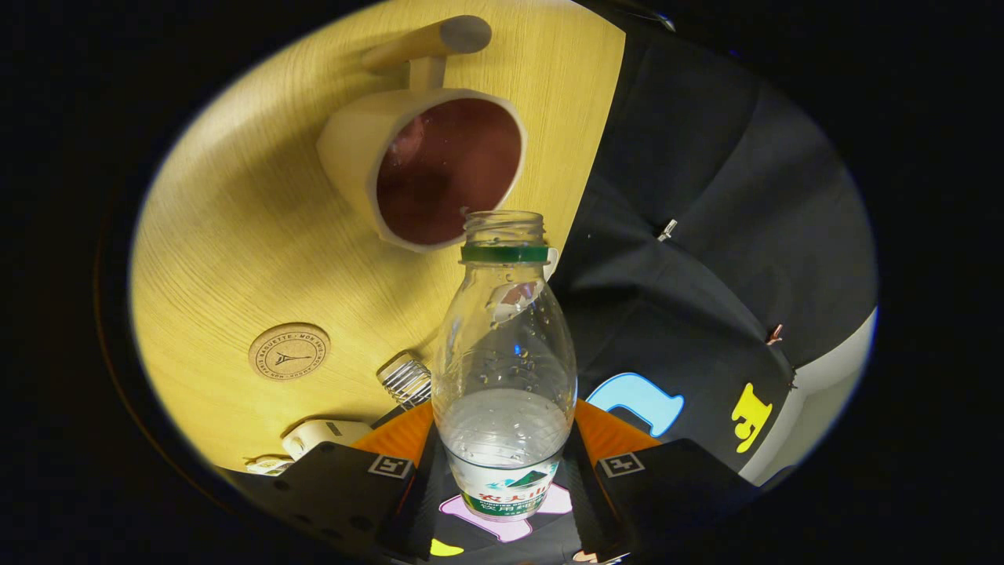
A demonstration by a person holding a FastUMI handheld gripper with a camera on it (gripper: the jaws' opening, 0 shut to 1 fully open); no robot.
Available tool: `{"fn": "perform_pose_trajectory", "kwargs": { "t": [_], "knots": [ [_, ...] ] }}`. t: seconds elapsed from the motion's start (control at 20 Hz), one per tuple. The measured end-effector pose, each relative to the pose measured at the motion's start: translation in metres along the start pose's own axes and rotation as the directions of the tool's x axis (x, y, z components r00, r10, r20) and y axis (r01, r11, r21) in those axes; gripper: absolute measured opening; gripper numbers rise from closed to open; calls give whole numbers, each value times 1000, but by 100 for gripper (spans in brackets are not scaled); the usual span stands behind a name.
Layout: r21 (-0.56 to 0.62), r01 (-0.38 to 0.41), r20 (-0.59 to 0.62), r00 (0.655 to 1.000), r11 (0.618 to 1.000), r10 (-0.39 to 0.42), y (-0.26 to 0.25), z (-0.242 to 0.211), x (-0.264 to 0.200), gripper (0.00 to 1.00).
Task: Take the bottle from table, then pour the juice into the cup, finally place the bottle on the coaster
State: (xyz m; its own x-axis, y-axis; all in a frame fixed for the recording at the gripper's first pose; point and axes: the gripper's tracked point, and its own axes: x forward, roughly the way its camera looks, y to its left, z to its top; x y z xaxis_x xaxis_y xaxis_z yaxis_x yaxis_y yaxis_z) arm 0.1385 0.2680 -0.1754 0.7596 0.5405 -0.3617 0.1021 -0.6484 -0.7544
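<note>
Between the gripper's (502, 479) two fingers the uncapped bottle (504, 369) is clamped by its lower body — mouth just beside the cup's (427, 165) rim; the coaster (289, 351) lies on the table (235, 235) nearby

Warm, sharp light (heavy fisheye bending outward).

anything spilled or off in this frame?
No spill visible. The capless bottle sits clamped between the gripper fingers, its mouth at the rim of the cup, some liquid left inside. The table looks dry and the coaster lies flat and bare. Nothing stands out.
</note>
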Motion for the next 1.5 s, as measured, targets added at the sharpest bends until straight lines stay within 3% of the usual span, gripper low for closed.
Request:
{"fn": "perform_pose_trajectory", "kwargs": {
  "t": [0.5,0.65,0.8,0.9,1.0,1.2,1.35,1.5],
  "knots": [
    [64,-16,-29,999,998,18,3,-4,-2,71],
    [178,-51,-45,997,983,60,15,-6,-8,71],
    [369,-106,-64,988,923,139,33,-9,-18,71],
    [519,-126,-66,980,846,187,43,-11,-28,71],
    [669,-123,-61,974,733,219,50,-16,-31,71],
    [901,-119,7,966,418,259,48,-20,-40,72],
    [981,-109,75,975,157,209,32,-31,-47,72],
    [995,-97,101,986,-36,135,12,-47,-50,72]
  ]
}}
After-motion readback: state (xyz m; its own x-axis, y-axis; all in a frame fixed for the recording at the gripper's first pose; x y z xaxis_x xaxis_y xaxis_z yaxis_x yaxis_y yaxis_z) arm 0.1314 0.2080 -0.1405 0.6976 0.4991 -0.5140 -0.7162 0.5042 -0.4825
